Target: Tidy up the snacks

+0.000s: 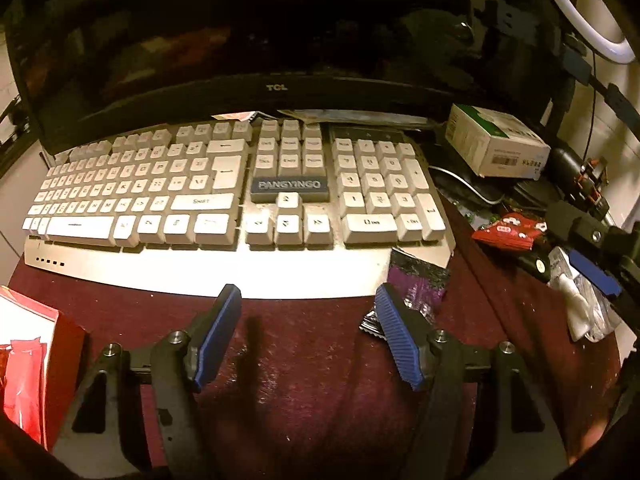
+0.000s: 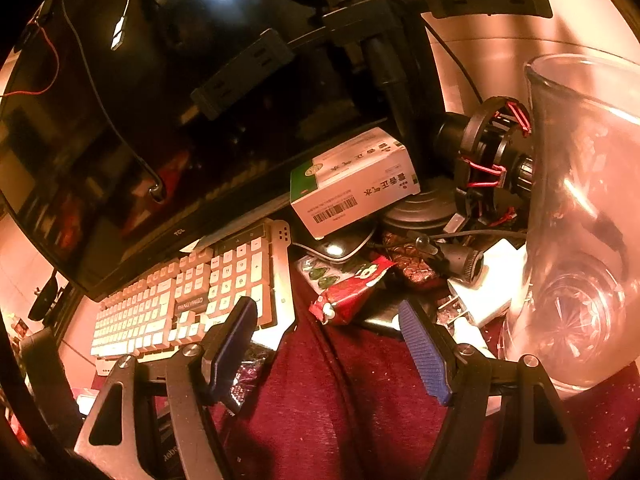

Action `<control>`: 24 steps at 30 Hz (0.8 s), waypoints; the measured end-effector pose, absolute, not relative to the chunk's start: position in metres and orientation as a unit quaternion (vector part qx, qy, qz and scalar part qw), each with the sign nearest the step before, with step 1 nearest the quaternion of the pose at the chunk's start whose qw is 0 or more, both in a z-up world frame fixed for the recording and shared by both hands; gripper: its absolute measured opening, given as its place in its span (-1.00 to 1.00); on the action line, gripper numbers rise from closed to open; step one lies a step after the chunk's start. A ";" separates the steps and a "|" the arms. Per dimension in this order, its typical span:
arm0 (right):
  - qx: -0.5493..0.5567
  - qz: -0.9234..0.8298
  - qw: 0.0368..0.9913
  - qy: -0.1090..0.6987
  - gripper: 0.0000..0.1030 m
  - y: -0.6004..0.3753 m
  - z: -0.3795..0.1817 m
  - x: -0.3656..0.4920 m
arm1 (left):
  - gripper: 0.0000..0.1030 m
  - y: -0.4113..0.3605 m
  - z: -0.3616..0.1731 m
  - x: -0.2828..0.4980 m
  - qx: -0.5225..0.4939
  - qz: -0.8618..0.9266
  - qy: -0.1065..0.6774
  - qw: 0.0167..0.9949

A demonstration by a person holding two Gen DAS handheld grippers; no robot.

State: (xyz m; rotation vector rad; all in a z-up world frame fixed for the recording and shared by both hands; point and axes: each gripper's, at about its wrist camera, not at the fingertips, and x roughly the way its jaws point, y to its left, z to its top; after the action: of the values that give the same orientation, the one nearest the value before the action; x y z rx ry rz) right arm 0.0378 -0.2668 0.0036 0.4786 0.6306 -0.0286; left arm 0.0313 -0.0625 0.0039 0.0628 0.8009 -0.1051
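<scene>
In the right wrist view the red snack packet (image 2: 352, 292) lies on the tabletop (image 2: 360, 400) just above centre frame, long axis slanting lower-left to upper-right, directly ahead of the spread, empty right gripper (image 2: 328, 320), nearer it than the likewise spread left gripper (image 1: 308, 320).

Red snack packet (image 2: 352, 292); maroon cloth (image 1: 304, 344)

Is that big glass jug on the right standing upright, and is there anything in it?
The glass jug stands upright on the red cloth. It looks empty: its patterned bottom shows clearly through the clear wall.
</scene>
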 end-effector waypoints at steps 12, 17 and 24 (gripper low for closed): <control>0.312 0.056 0.923 0.218 0.46 -0.287 0.022 0.012 | 0.34 -0.068 0.003 0.024 0.047 -0.056 0.390 0.918; 0.323 0.060 0.918 0.220 0.48 -0.287 0.022 0.016 | 0.34 -0.065 0.005 0.025 0.041 -0.052 0.386 0.920; 0.339 0.065 0.911 0.227 0.52 -0.291 0.021 0.014 | 0.34 -0.070 0.002 0.024 0.055 -0.055 0.393 0.916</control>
State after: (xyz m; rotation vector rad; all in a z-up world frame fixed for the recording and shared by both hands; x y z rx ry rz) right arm 0.0143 -0.2909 0.0208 0.6985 0.4686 0.1347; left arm 0.0241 -0.0697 0.0023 0.1136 0.8084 -0.1124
